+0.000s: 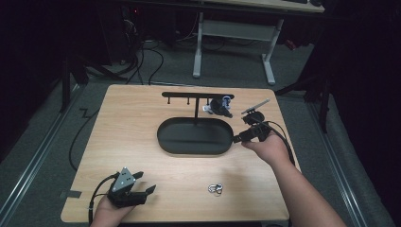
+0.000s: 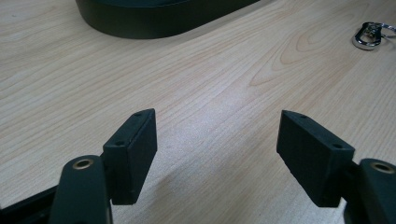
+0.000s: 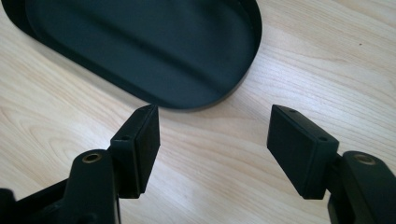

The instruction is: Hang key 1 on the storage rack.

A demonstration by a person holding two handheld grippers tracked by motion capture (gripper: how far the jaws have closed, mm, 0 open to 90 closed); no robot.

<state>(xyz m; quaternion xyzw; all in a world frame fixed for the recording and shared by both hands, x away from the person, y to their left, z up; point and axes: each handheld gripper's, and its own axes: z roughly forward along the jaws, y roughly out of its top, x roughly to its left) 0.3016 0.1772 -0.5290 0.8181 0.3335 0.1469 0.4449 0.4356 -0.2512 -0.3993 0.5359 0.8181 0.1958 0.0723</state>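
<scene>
A black oval tray lies at the table's middle, and a thin black T-shaped rack rises from its far side. A small blue and black thing hangs at the rack's right end. A silver key ring lies on the wood near the front edge. My right gripper hovers at the tray's right end, open with nothing between its jaws; the right gripper view has it just short of the tray's rim. At the front left, my left gripper stands open and empty over bare wood.
The wooden table has bare room left of the tray and along the front. In the left gripper view the tray's wall lies ahead and the key ring at far right. Beyond the table stand dark floor, cables and a desk frame.
</scene>
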